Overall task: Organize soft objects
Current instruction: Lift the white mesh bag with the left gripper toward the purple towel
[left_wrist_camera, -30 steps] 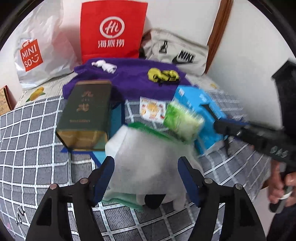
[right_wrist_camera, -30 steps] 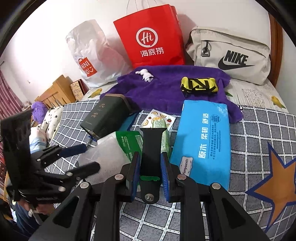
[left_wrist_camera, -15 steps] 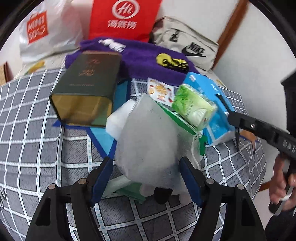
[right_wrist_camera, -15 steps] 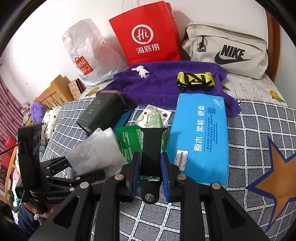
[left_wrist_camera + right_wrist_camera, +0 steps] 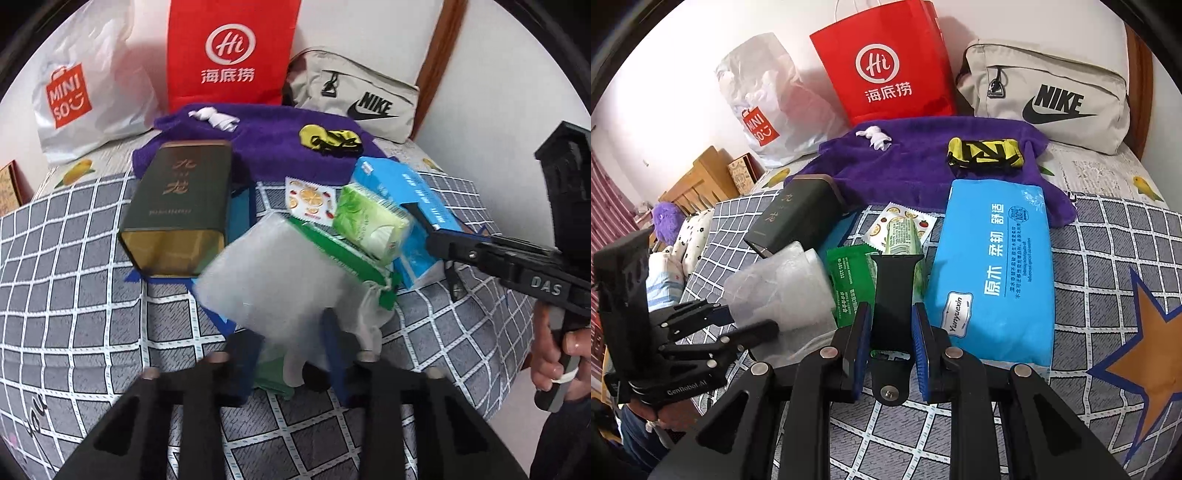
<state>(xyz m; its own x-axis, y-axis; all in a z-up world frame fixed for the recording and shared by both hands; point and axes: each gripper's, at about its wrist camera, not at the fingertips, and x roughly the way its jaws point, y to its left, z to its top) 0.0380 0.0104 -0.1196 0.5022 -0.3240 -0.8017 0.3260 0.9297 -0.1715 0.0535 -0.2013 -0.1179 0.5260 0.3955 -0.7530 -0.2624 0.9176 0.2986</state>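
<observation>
Soft objects are seen spread across a checked bed [image 5: 1108,258], and little sorting can be judged done: nothing has been gathered into the red paper bag [image 5: 886,62], the white Miniso bag [image 5: 764,99] or the beige Nike bag [image 5: 1045,96] standing along the wall. A purple towel [image 5: 923,166] is laid flat before them, with a yellow-and-black folded cloth [image 5: 984,152] and a small white scrap [image 5: 875,136] resting on it. A blue tissue pack [image 5: 993,273] is laid nearest the right side, a dark green tin [image 5: 177,206] to the left, and a green wipes packet [image 5: 849,284], a light green tissue pack [image 5: 369,225] and a fruit-print sachet [image 5: 312,197] are crowded between them.

A translucent white pouch [image 5: 273,284] is lifted off the bed, its lower end caught between the left tongs [image 5: 291,362], whose jaws are closing on it; its bulk is tilted up and away over the green packet. A black strap [image 5: 894,295] is pinched by the right tongs [image 5: 890,343], pressed narrowly on its sides, its length lying forward over the green packs, just beside the blue tissue pack. Most of the sorting is judged still to be done.
</observation>
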